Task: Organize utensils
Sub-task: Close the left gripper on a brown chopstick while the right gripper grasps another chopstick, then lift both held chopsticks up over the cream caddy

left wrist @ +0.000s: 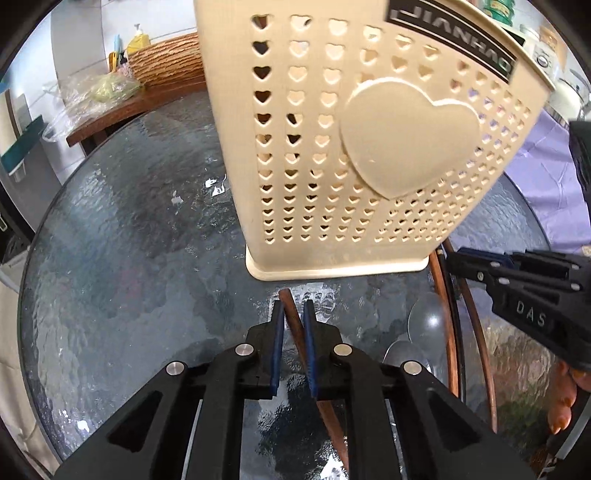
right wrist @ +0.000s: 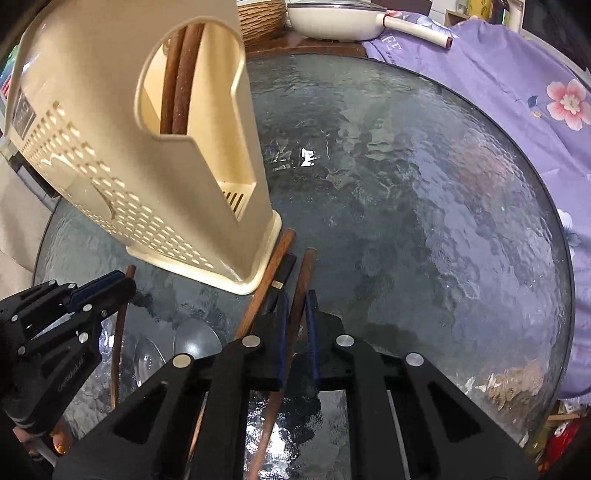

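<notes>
A cream plastic utensil holder [left wrist: 332, 147] with heart-shaped holes stands on the round glass table [left wrist: 129, 240]; in the right wrist view the holder [right wrist: 122, 177] has two brown chopsticks [right wrist: 181, 81] standing in it. My left gripper [left wrist: 294, 314] is shut on a brown wooden chopstick [left wrist: 291, 317] just in front of the holder's base. My right gripper [right wrist: 297, 306] is shut on another brown chopstick [right wrist: 304, 273] beside the holder's corner. More chopsticks [right wrist: 275, 258] and two metal spoons [right wrist: 195, 339] lie on the glass between the grippers.
A purple floral cloth [right wrist: 517, 92] covers the table's right side. A white pan [right wrist: 332, 18] and a woven basket [left wrist: 166, 59] sit behind. A wooden shelf with plastic bags [left wrist: 96, 92] is at the left rear.
</notes>
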`<action>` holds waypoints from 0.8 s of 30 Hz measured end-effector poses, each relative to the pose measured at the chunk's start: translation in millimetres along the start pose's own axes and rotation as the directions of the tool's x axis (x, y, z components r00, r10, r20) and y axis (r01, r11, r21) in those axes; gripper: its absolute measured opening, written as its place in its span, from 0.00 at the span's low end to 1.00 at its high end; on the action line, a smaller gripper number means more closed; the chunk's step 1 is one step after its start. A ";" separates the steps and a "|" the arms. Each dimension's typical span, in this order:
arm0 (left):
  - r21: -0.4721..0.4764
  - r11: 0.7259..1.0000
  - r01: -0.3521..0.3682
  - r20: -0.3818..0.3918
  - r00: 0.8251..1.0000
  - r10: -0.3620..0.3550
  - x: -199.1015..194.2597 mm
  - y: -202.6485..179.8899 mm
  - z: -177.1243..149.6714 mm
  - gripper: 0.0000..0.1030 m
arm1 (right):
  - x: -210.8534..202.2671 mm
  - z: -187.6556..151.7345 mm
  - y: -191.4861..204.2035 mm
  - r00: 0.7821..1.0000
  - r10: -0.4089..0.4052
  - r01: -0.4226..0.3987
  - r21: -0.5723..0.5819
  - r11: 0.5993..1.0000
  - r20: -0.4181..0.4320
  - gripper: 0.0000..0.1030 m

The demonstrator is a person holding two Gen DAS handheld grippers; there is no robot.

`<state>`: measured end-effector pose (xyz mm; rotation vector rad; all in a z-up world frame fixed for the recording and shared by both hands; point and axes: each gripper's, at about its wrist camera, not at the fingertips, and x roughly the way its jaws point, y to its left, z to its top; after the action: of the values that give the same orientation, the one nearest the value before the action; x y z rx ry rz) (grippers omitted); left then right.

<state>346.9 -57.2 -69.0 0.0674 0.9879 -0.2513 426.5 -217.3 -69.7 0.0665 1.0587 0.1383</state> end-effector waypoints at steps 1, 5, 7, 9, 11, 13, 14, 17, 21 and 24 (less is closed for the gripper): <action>-0.005 1.000 0.005 -0.003 1.000 -0.006 0.2 1.6 1.2 0.09 | -0.1 -0.4 -1.6 1.000 0.004 -0.004 0.004 1.000 -0.001 0.08; -0.004 1.000 0.003 -0.003 1.000 -0.003 2.9 4.5 4.9 0.07 | -4.2 -8.2 -4.1 1.000 0.001 -0.001 0.006 1.000 0.005 0.08; 0.000 1.000 0.000 0.000 1.000 0.000 1.3 0.0 2.0 0.07 | -2.8 -8.5 -6.4 1.000 -0.001 0.001 0.005 1.000 0.010 0.08; 0.003 1.000 0.000 0.001 1.000 0.000 1.0 -0.8 0.7 0.07 | -5.1 -11.8 -5.9 1.000 0.003 -0.003 0.007 1.000 0.014 0.08; -0.004 1.000 0.005 -0.001 1.000 -0.005 0.8 -1.0 -0.3 0.07 | -5.9 -12.8 -7.4 1.000 0.013 -0.013 0.016 1.000 0.015 0.08; -0.007 1.000 0.006 -0.003 1.000 -0.006 -0.3 -3.1 -1.6 0.07 | -6.4 -13.2 -9.0 1.000 0.021 -0.021 0.022 1.000 0.018 0.08; -0.011 1.000 0.007 -0.003 1.000 -0.007 -0.4 -3.5 -1.8 0.07 | -6.8 -13.8 -10.8 0.999 0.030 -0.031 0.029 0.999 0.023 0.08; -0.039 0.999 0.024 0.002 1.000 -0.024 -2.6 -0.7 -2.8 0.06 | -11.2 -15.9 -16.6 0.997 0.059 -0.061 0.041 0.997 0.049 0.08; -0.044 0.998 0.033 0.049 0.998 -0.031 -20.6 3.5 -3.3 0.06 | -27.4 -22.5 -24.2 0.989 0.109 -0.114 0.045 0.992 0.097 0.08; -0.048 0.997 0.067 0.102 0.993 -0.062 -45.1 3.9 -4.1 0.06 | -47.7 -27.5 -30.7 0.975 0.154 -0.162 0.038 0.986 0.160 0.08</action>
<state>320.8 -44.6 -33.9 -0.0239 0.8963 -0.2861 382.0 -254.9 -45.7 0.2053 0.8994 0.2463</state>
